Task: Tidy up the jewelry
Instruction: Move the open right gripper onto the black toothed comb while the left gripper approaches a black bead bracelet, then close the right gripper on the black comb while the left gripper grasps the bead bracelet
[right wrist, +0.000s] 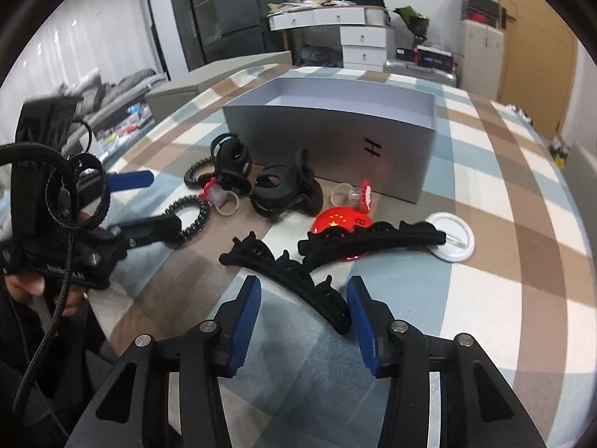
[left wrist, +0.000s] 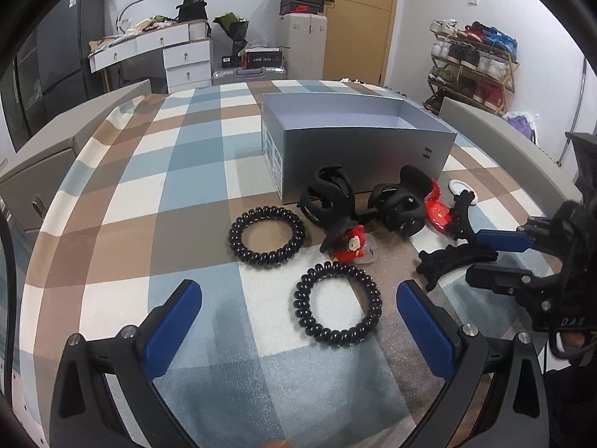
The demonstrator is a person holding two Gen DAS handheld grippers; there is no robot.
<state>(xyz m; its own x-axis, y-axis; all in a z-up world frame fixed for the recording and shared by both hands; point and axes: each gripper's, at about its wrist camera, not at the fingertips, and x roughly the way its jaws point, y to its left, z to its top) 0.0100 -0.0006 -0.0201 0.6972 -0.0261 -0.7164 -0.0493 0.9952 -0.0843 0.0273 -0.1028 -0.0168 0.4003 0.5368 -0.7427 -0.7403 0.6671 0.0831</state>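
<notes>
My right gripper [right wrist: 304, 283] is open and straddles a long black hair clip [right wrist: 294, 272] that lies slantwise on the cloth; neither pad clearly presses it. A second long clip [right wrist: 373, 239] rests across a red badge [right wrist: 335, 222] beside a white badge [right wrist: 453, 240]. My left gripper [left wrist: 298, 287] is open just above the table, with a black spiral hair tie [left wrist: 337, 304] lying between its fingers. Another spiral tie [left wrist: 266, 237], two black claw clips [left wrist: 328, 198] [left wrist: 397, 205] and a red plush charm [left wrist: 350, 248] lie in front of the open grey box [left wrist: 358, 149].
The checked tablecloth [left wrist: 168, 186] covers the table, whose edges fall away at left and right. Grey chair backs [left wrist: 44, 164] stand at both sides. A hand [right wrist: 33, 283] holds the left gripper's handle, with a loose cable [right wrist: 63, 261] hanging by it.
</notes>
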